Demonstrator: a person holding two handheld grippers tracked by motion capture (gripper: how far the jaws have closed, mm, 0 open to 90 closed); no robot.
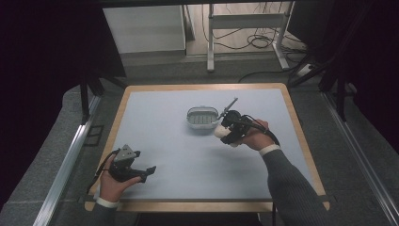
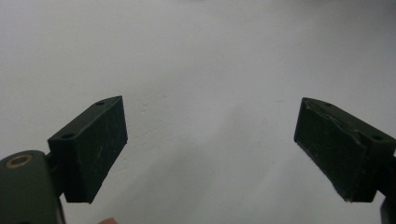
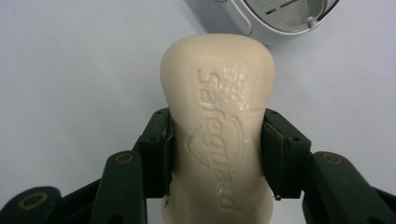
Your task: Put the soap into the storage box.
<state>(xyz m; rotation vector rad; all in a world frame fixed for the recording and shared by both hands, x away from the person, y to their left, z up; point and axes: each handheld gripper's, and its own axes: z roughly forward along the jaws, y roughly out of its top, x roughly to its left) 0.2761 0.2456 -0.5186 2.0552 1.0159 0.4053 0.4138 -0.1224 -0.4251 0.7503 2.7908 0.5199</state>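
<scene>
Cream soap bar [image 3: 217,135] sat clamped in the right gripper [image 3: 217,154], one grey soap dish [image 1: 203,118] just beyond; the left gripper [image 2: 210,144] gaped empty over bare table [image 1: 188,160].

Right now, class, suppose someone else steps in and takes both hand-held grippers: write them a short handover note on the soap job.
Right hand-held gripper: shut on the cream soap bar, jaws pressing its narrow middle, held above the table just beside the soap dish.
Left hand-held gripper: open, nothing between the jaws, near the front left of the table.
Done: the bar is picked up and brought close to the dish.
Left: the bar is not yet in the dish; probably move it over the slotted tray, set it down and open the jaws.
</scene>
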